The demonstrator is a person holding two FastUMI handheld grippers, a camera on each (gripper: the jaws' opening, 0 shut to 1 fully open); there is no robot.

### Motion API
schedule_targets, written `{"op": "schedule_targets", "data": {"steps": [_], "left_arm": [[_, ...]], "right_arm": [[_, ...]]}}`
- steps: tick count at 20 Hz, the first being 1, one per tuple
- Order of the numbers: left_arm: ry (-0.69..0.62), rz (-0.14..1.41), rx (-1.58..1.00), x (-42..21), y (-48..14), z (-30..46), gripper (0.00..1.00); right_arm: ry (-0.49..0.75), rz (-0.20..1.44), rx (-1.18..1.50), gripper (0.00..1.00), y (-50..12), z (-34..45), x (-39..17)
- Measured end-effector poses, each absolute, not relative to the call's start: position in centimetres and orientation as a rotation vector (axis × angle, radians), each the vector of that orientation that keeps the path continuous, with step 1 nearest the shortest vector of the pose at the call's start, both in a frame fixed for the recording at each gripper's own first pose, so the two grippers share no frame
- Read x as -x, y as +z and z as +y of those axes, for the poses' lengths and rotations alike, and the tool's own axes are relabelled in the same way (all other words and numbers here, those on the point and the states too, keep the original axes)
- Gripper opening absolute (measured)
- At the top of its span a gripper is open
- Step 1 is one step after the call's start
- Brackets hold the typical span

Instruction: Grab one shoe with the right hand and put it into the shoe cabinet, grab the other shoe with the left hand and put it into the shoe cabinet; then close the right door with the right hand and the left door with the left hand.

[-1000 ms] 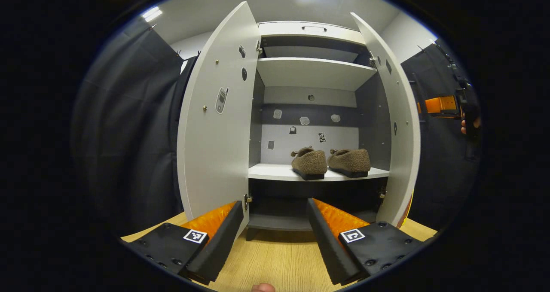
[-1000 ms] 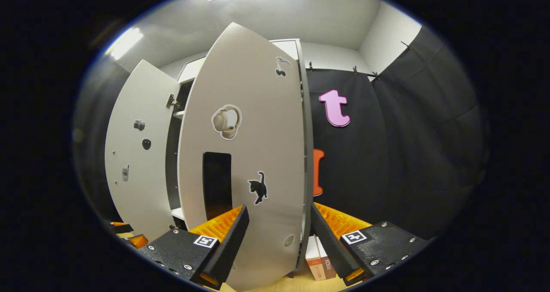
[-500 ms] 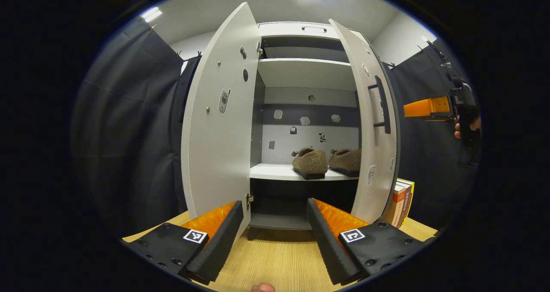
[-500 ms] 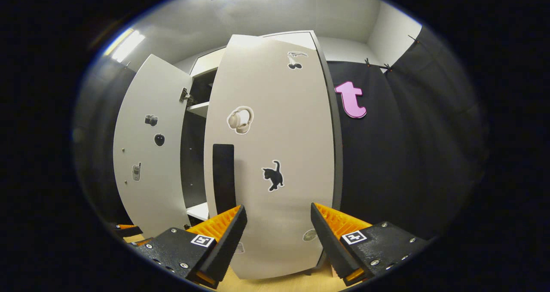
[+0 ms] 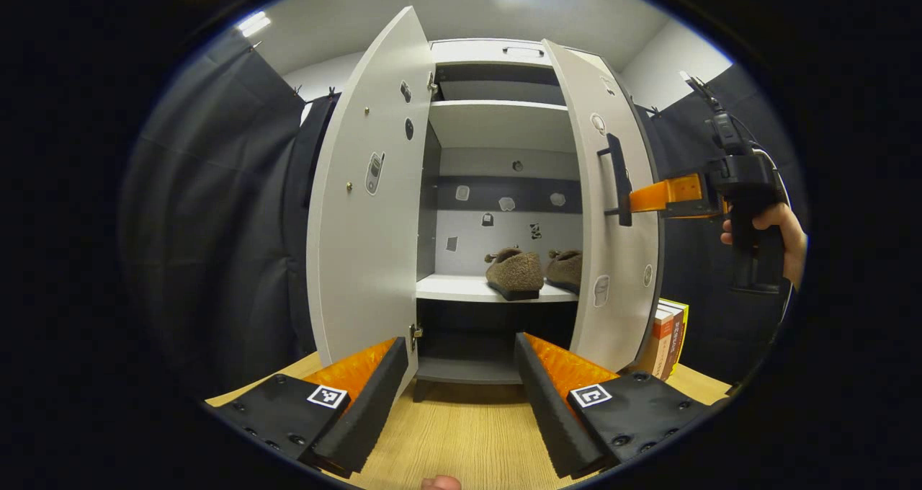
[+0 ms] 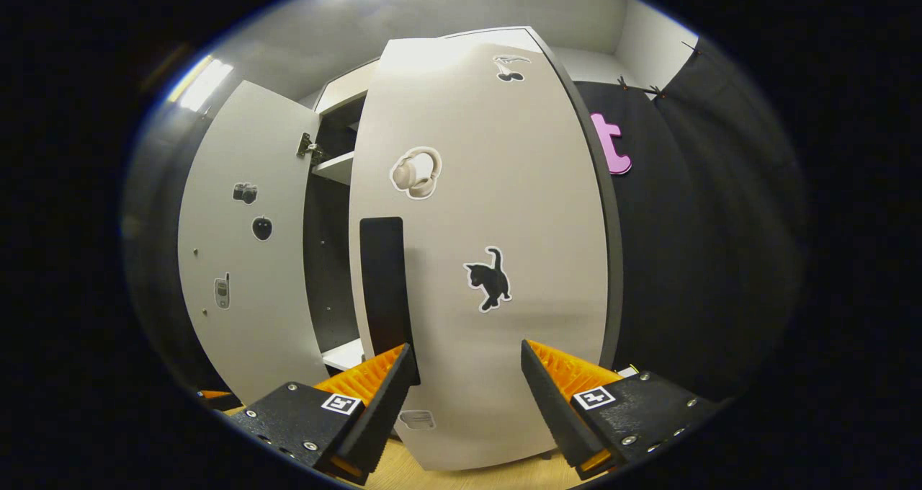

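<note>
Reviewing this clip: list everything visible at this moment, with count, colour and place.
shoe cabinet: one, white with dark inner panels, standing on the wooden surface.
left door: one, white, wide open.
right door: one, white with a black handle, partly swung in.
shoes: two, brown and fuzzy, side by side on the cabinet's middle shelf.
stickers: several, on both doors and the back panel.
books: a few, upright to the right of the cabinet.
wooden surface: one, light wood.
left gripper: open, facing the cabinet.
right gripper: open, at the right door's face.
hand: holding the right gripper.
</note>
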State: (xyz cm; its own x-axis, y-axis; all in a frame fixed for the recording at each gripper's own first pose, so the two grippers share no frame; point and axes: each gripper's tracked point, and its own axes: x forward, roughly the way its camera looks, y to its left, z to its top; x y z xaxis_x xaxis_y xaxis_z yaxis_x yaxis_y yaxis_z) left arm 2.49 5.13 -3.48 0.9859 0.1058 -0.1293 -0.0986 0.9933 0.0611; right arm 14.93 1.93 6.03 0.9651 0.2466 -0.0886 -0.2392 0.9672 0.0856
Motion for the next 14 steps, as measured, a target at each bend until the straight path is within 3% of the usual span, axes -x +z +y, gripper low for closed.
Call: {"op": "schedule_targets", "data": {"steps": [14], "left_arm": [[0.123,0.143,-0.052,-1.8,-3.7,6.6,0.96]], "right_arm": [[0.186,0.113,-0.029,0.92,5.5,3.3,-16.9]]}}
